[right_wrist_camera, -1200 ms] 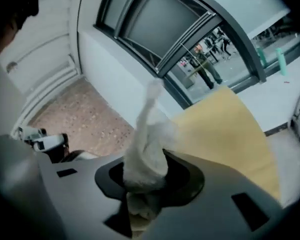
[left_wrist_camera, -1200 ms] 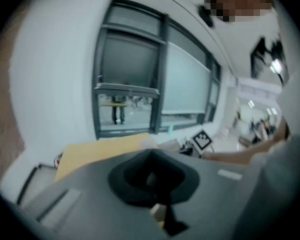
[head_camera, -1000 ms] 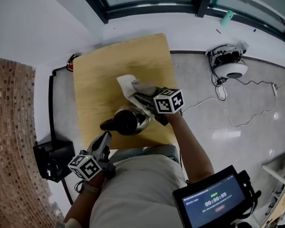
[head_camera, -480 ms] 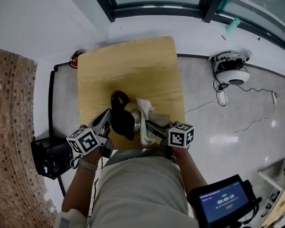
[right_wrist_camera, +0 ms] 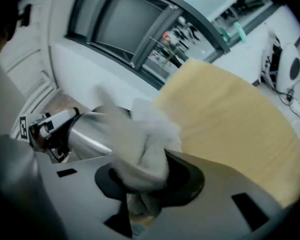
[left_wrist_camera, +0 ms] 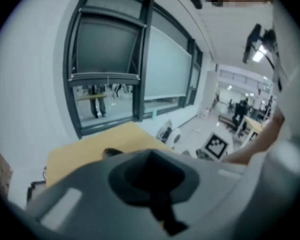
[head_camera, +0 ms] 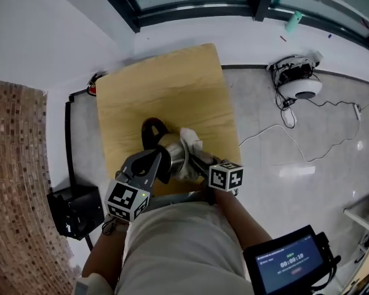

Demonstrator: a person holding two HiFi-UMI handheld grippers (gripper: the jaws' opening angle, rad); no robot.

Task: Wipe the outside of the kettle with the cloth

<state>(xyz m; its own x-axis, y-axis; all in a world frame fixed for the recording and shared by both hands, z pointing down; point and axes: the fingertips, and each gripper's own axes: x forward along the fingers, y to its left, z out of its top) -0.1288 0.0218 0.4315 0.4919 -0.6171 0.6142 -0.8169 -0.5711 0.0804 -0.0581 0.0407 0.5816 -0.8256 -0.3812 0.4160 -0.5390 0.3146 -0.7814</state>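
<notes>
Jaws of our right gripper (head_camera: 195, 160) clamp the cloth (head_camera: 189, 141), pressing left against the kettle (head_camera: 171, 150); our left gripper (head_camera: 152, 163), jaws together and empty, flanks its opposite side.

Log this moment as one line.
right gripper: shut on cloth | cloth: against kettle side | left gripper: shut, at kettle | kettle: on table

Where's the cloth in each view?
Head view: the cloth is at centre, against the right side of the kettle, held by the right gripper.
Left gripper view: not in it.
Right gripper view: the cloth is low centre, clamped between the fingers, touching the kettle.
Shared landmark: the yellow table.
</notes>
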